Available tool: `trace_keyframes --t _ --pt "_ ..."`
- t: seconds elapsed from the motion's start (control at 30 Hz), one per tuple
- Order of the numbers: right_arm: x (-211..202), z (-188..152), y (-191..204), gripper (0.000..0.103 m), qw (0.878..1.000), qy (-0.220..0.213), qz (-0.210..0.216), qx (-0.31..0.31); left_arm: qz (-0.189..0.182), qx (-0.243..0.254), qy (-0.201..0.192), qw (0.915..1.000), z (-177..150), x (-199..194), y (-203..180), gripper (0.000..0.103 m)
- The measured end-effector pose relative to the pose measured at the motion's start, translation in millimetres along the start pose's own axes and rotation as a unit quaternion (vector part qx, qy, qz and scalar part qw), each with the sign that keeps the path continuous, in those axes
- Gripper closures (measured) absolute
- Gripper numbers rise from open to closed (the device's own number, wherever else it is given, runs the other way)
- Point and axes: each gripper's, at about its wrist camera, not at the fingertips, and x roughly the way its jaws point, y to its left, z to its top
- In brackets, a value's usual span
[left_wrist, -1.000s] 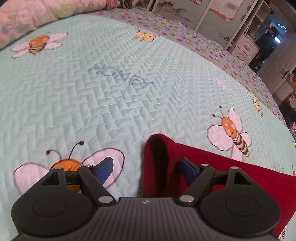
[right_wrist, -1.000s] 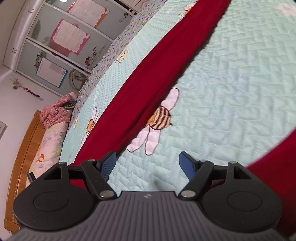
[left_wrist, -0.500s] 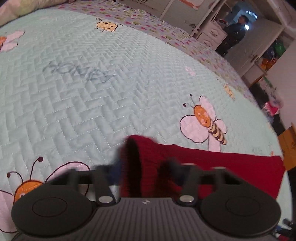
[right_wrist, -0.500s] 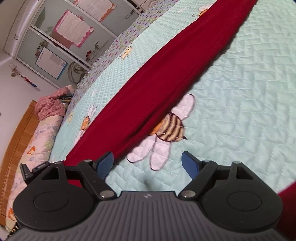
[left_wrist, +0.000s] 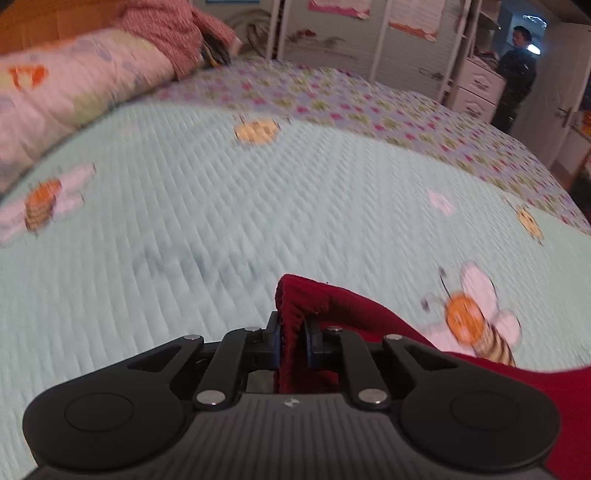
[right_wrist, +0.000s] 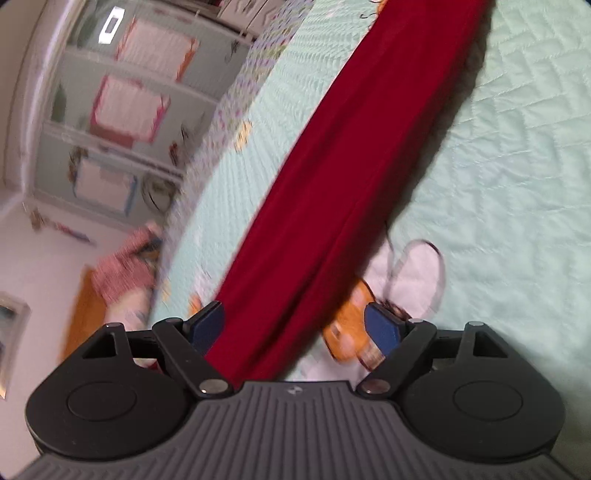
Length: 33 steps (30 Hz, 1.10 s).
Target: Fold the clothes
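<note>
Mint quilt (left_wrist: 221, 206), herringbone stitch, bee motifs (left_wrist: 476, 321). Floral border (left_wrist: 351, 107) along far edge. Pink patterned pillow (left_wrist: 74, 85) against wooden headboard (left_wrist: 55, 22); red-checked cloth (left_wrist: 173, 26) bundled on top. White wardrobe (right_wrist: 122, 110) with pink posters. White drawers (left_wrist: 476, 88); person (left_wrist: 515, 70) beside them.

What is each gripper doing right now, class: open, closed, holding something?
Left gripper: jaws closing, pads pinching the red garment.
Right gripper: open, holding nothing; the garment lies between its fingers.
</note>
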Motion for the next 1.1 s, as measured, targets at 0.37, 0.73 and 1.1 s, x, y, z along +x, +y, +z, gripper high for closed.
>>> trace_keyframes --t 0.37,0.73,1.1 --pt "-6 14 -12 0.019 0.999 0.013 0.034 -0.001 0.117 -0.068 0.008 0.9908 -4 40 49 0.043" --pt "-116 48 -57 0.019 0.996 -0.07 -0.048 0.004 -0.076 -0.4 0.124 0.9047 -25 17 130 0.027" --pt "-165 -11 -56 0.019 0.996 -0.061 -0.051 -0.037 0.182 -0.06 0.044 0.9806 -17 -52 79 0.023"
